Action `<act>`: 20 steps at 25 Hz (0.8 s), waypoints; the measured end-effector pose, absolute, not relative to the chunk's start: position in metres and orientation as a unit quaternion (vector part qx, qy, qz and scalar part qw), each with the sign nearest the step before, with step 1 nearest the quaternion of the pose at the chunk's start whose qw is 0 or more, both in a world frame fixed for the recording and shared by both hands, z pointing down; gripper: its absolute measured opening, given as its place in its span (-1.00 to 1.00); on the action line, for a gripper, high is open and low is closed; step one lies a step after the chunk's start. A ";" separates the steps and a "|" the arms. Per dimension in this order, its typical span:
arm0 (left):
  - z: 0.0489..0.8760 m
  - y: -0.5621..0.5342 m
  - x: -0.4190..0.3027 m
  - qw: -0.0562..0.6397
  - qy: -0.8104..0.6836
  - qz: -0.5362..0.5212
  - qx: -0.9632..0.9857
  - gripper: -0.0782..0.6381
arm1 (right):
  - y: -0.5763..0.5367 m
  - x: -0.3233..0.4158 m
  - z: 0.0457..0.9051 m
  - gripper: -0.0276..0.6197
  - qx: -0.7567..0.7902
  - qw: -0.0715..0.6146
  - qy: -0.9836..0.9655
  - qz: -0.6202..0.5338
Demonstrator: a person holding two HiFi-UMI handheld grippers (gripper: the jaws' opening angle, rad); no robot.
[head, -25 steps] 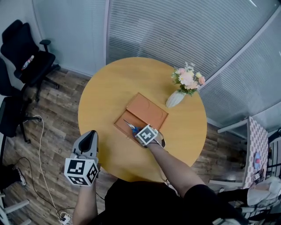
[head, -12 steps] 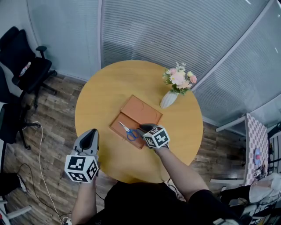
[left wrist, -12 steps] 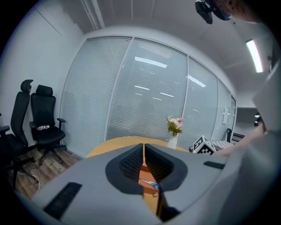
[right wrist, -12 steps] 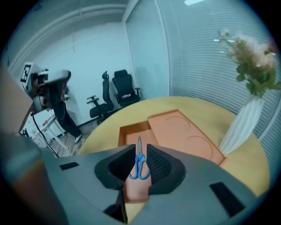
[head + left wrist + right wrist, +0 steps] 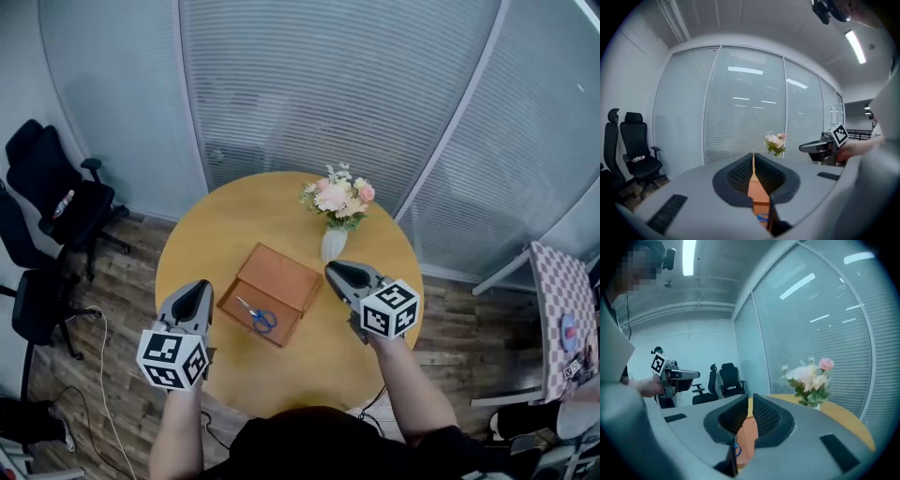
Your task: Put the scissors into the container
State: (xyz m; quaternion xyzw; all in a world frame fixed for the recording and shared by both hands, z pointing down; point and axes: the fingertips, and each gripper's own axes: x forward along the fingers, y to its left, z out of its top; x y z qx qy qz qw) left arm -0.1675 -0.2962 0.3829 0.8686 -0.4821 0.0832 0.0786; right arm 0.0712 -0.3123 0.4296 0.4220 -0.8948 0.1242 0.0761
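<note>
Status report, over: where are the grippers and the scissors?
Left gripper and right gripper shut, empty, off the table. Scissors lying inside the container. Nothing in the way; vase stands beyond it.

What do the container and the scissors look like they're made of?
Container: matte orange-brown, flat panels with crisp edges. It could be leatherette or painted wood; I cannot tell which. Scissors: the saturated blue handles look like plastic. The blades are pale, likely metal, but too small to confirm.
</note>
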 end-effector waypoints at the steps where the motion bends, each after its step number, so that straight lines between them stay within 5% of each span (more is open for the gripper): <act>1: 0.376 -0.296 -0.160 0.076 -0.483 0.079 0.869 -0.72 | -0.307 0.080 0.416 -0.75 0.421 0.067 -0.898 0.110; 20: 0.331 -0.245 -0.066 0.037 -0.512 0.057 0.856 -0.72 | -0.236 0.146 0.312 -0.81 0.385 -0.094 -0.918 0.029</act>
